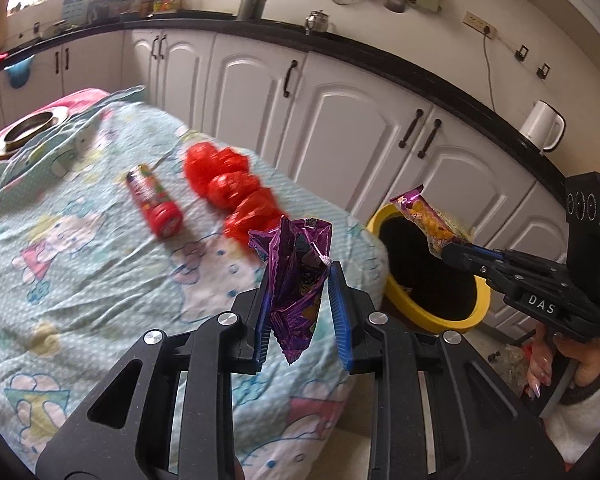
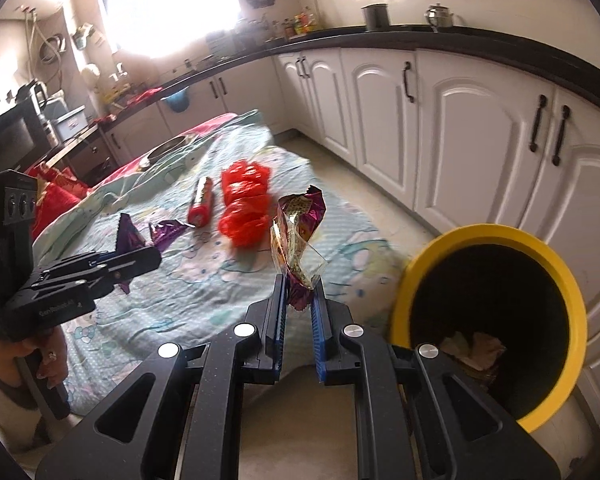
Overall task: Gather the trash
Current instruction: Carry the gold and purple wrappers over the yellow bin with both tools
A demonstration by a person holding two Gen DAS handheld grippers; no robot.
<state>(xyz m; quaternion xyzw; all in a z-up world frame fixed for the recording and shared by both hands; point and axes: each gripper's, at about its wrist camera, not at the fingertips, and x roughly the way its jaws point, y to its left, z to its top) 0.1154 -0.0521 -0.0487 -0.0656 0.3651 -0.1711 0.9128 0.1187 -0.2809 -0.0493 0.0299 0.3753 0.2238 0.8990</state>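
White-cabinet kitchen [image 1: 340,92]; cartoon-print cloth [image 1: 80,260]; both hand-held grippers [image 1: 300,276] [image 2: 300,292] clamping wrappers [image 1: 296,280] [image 2: 298,240].

Glossy foil wrapper [image 1: 296,276], perhaps plastic bin [image 2: 540,256], soft printed cloth [image 1: 80,272].

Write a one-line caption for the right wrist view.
Right gripper holds a snack wrapper near the yellow bin; left gripper holds a purple wrapper over the table.

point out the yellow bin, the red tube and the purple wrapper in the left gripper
yellow bin [image 2: 556,256], right wrist view, on its rim
red tube [image 1: 154,200], left wrist view, mid-body
purple wrapper [image 1: 296,280], left wrist view, crumpled middle
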